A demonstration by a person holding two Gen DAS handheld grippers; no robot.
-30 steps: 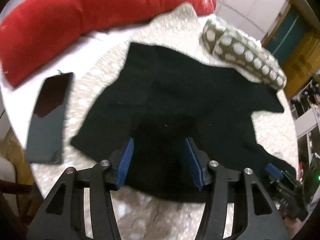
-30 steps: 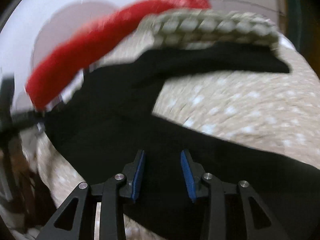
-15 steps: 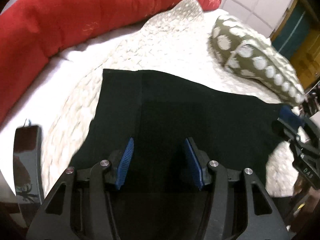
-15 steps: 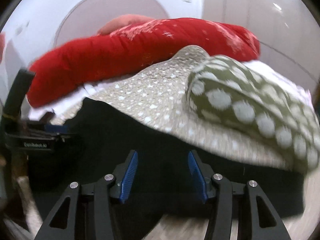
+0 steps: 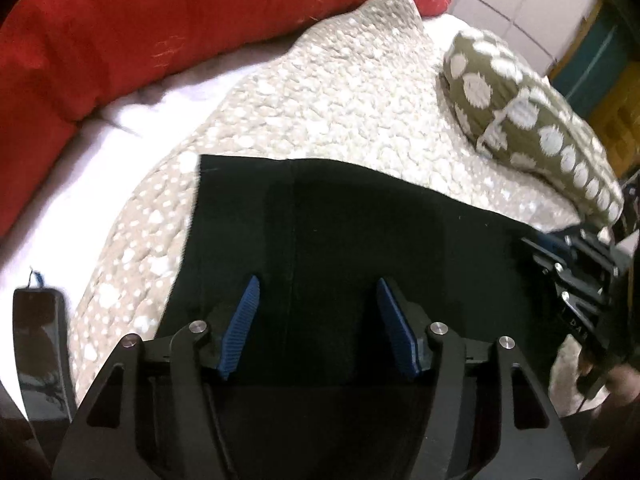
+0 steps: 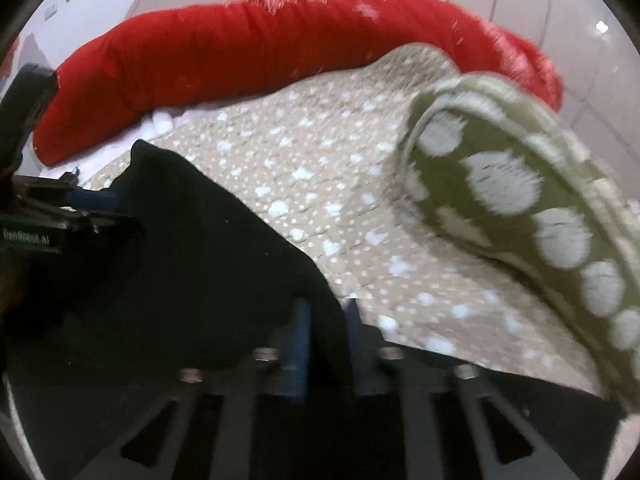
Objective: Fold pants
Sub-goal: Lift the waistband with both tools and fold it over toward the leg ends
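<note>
Black pants lie folded flat on a beige dotted quilt. My left gripper is open, its blue pads spread wide over the near part of the pants, holding nothing. My right gripper has its blue pads close together, shut on a raised edge of the pants, though that view is blurred. The right gripper also shows at the right edge of the left wrist view, at the pants' right end. The left gripper shows at the left edge of the right wrist view.
A long red bolster lies along the far side of the bed. An olive pillow with white dots lies at the right, close to the right gripper. A black phone lies at the left edge.
The pants went from spread out to folded over. The right gripper's pads have closed on the pants' edge. The left gripper stays open.
</note>
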